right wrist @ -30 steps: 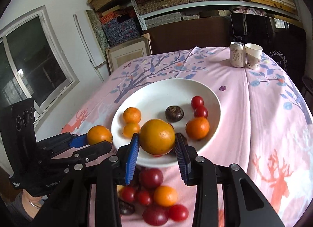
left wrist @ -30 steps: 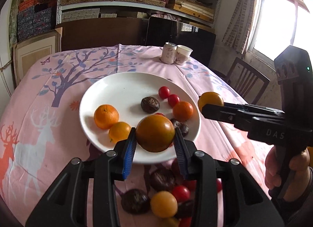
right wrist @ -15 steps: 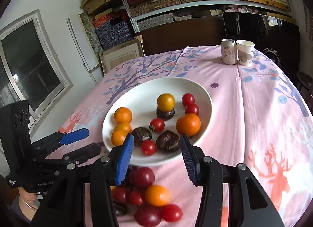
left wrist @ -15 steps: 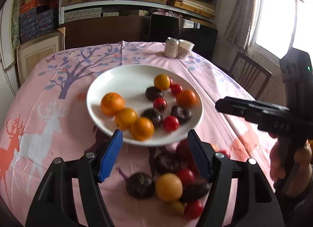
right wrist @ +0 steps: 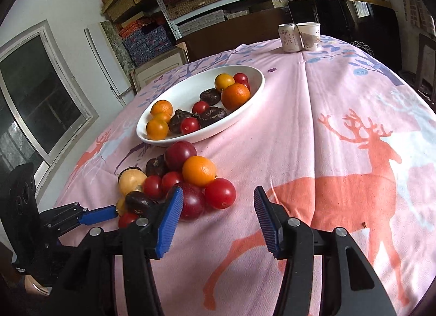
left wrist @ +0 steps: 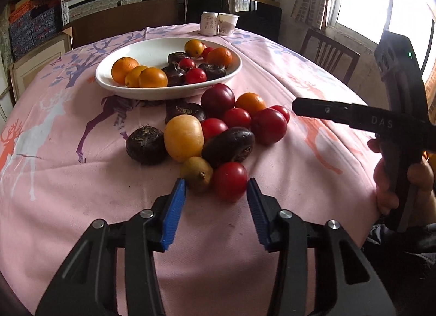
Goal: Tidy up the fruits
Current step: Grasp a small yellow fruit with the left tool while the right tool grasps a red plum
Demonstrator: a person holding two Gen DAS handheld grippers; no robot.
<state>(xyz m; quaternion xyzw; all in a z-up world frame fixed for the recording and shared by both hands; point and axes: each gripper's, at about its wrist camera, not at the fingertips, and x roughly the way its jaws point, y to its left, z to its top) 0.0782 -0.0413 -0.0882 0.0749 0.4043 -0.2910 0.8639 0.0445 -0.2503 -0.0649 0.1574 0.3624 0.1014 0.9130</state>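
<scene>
A white plate (left wrist: 117, 85) (right wrist: 253, 90) holds several oranges, red tomatoes and dark fruits. In front of it a pile of loose fruit lies on the pink cloth: a yellow fruit (left wrist: 184, 137), a dark plum (left wrist: 218, 96), an orange (right wrist: 199, 171) and a red tomato (left wrist: 229, 181). My left gripper (left wrist: 216, 198) is open and empty, low at the pile's near edge, with the red tomato and a small olive fruit (left wrist: 196, 173) just ahead. My right gripper (right wrist: 216, 209) is open and empty, at the pile's right side beside a red tomato (right wrist: 220, 193).
A can (left wrist: 209, 24) and a paper cup (left wrist: 228, 24) stand at the table's far edge. A wooden chair (left wrist: 329, 54) stands at the right. Shelves with boxes line the back wall. The table's rim curves close below both grippers.
Both grippers let go of the oranges they held over the plate. They opened, pulled back and dropped low to the loose pile in front of the plate.
</scene>
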